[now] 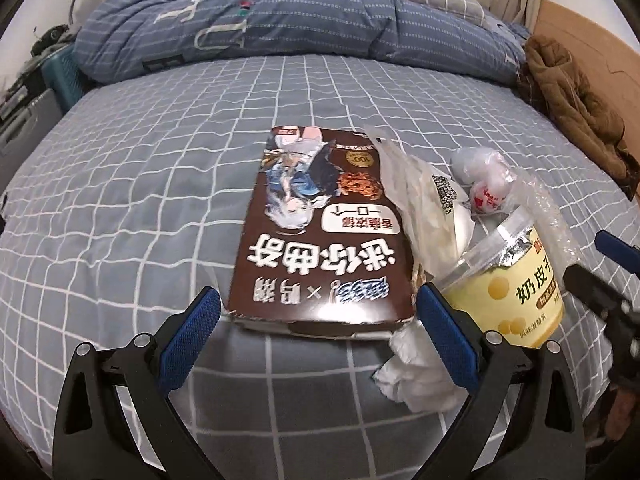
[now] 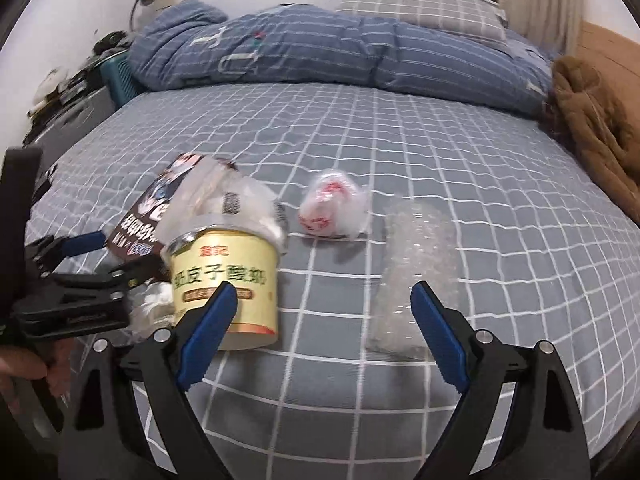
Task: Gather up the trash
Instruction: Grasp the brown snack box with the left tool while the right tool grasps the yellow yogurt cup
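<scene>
- Left gripper (image 1: 318,334): jaws are spread wide, nothing held; the near end of the brown snack box (image 1: 320,236) sits between the blue fingertips, not pressed.
- Right gripper (image 2: 324,324): jaws are held wide and empty; the yellow yogurt cup (image 2: 226,280) stands just beside its left finger, the bubble wrap (image 2: 412,276) by its right finger.
- Trash is seen gathered toward the near edge of the bed (image 2: 500,184): box, cup, clear bag (image 1: 424,208), crumpled tissue (image 1: 416,376), red-printed wrapper (image 2: 332,208).
- Progress: nothing is judged collected yet; every piece is left lying on the sheet, and no bin is seen.
</scene>
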### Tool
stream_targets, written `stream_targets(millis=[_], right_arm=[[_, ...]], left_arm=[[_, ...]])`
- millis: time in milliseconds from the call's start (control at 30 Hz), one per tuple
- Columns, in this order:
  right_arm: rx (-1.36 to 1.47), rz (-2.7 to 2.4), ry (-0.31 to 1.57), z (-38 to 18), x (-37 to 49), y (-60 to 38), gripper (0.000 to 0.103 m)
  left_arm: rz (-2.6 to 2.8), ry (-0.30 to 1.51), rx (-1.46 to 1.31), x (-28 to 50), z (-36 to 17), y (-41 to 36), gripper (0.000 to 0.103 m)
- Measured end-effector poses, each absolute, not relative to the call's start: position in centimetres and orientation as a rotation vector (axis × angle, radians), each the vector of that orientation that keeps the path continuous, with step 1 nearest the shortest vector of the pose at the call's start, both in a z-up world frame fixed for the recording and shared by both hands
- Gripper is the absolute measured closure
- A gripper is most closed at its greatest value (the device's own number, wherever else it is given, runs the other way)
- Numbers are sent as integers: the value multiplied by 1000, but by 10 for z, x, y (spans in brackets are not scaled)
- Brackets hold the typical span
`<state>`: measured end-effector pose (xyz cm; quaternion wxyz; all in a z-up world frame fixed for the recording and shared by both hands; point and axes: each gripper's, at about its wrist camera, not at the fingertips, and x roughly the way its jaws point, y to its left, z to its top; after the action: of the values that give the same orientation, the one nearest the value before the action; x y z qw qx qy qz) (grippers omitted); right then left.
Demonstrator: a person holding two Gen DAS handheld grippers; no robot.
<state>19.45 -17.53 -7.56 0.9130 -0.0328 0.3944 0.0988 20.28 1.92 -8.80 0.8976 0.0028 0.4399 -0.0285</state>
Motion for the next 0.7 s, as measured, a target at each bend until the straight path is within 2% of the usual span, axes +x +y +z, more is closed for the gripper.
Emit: stream_targets(millis=[300, 600, 700], right_arm=[[-85, 289, 811, -75, 189, -153, 18], [-32, 329, 855, -88, 196, -137, 19], [-11, 348, 864, -90, 199, -133, 23]], left_arm=[[-54, 927, 21, 211, -98, 22, 14], [-55, 923, 17, 196, -94, 31, 13], [-45, 925, 19, 193, -92, 33, 11]])
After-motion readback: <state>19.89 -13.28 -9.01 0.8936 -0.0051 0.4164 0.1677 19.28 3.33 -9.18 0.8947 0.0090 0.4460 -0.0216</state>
